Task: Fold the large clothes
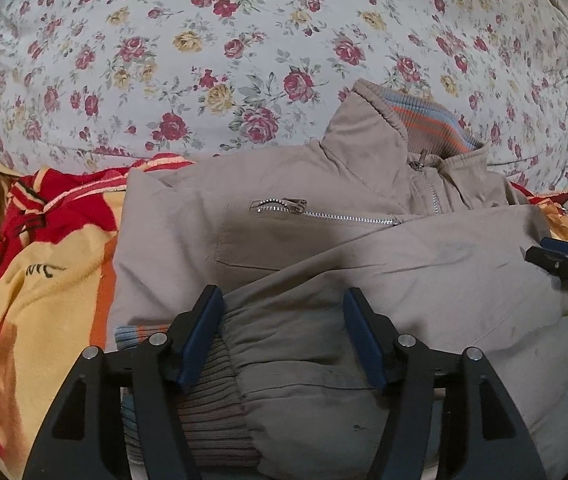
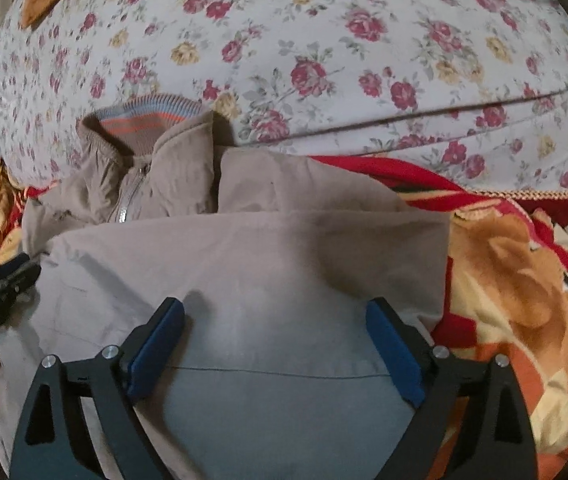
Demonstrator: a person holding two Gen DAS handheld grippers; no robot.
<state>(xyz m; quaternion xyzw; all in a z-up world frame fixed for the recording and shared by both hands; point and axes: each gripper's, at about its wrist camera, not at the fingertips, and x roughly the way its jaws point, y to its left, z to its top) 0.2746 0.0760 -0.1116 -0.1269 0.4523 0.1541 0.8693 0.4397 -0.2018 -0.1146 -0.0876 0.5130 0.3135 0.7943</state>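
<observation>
Beige zip-up jacket point(image 1: 364, 248) lies front up on the bed, over a red-and-yellow blanket point(image 1: 43, 280); striped knit collar point(image 1: 432, 120) at the far end, against the floral quilt point(image 1: 203, 60). One sleeve is folded across the chest, its ribbed cuff point(image 1: 211, 400) near my left tool point(image 1: 284, 336). Left tool: fingers spread wide, straddling the sleeve end, gripping nothing. My right tool point(image 2: 275, 348): fingers equally wide apart above the smooth jacket fabric, holding nothing. Chest pocket zipper point(image 1: 324, 214) closed.

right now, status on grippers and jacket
Left gripper open over sleeve cuff. Right gripper open. Jacket partly folded on blanket. Nothing in the way.
</observation>
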